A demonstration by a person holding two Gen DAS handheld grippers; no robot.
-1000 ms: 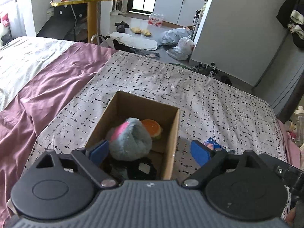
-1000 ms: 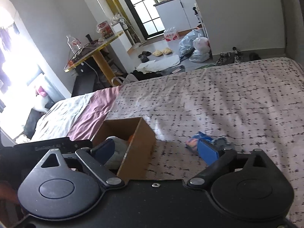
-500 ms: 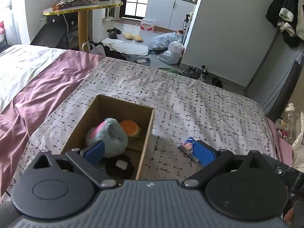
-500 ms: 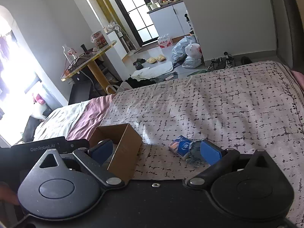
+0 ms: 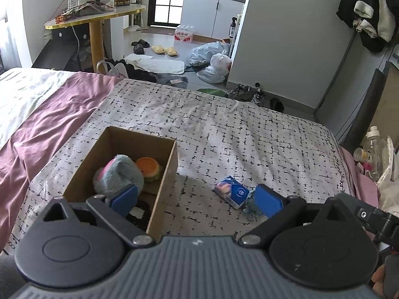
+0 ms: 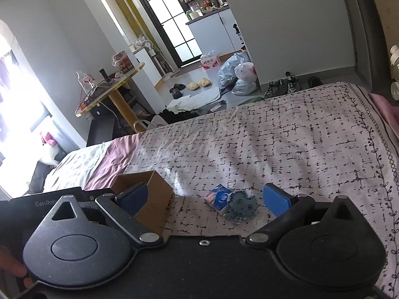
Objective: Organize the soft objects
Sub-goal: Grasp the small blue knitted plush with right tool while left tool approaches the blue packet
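A brown cardboard box [image 5: 167, 174] sits on the patterned bed cover. In it lie a grey-and-pink plush toy [image 5: 119, 174], a soft burger [image 5: 149, 168] and a dark round item [image 5: 137, 211]. To its right on the cover lie a blue tissue pack [image 5: 230, 191] and a flat blue-grey soft piece [image 6: 240, 206] touching it. My left gripper [image 5: 197, 199] is open and empty, above the box's right wall. My right gripper [image 6: 212, 199] is open and empty, held back from the tissue pack [image 6: 218, 198] and the box [image 6: 154, 194].
The patterned bed cover [image 5: 249, 134] stretches ahead; a purple sheet [image 5: 49, 119] lies to the left. Bottles and bags [image 5: 374, 157] crowd the bed's right side. Beyond the bed's foot are shoes [image 5: 244, 92], bags and a yellow table [image 5: 94, 22].
Both grippers have pulled back and up from the bed. The box and tissue pack now look smaller and farther; the flat blue-grey piece has come fully into view.
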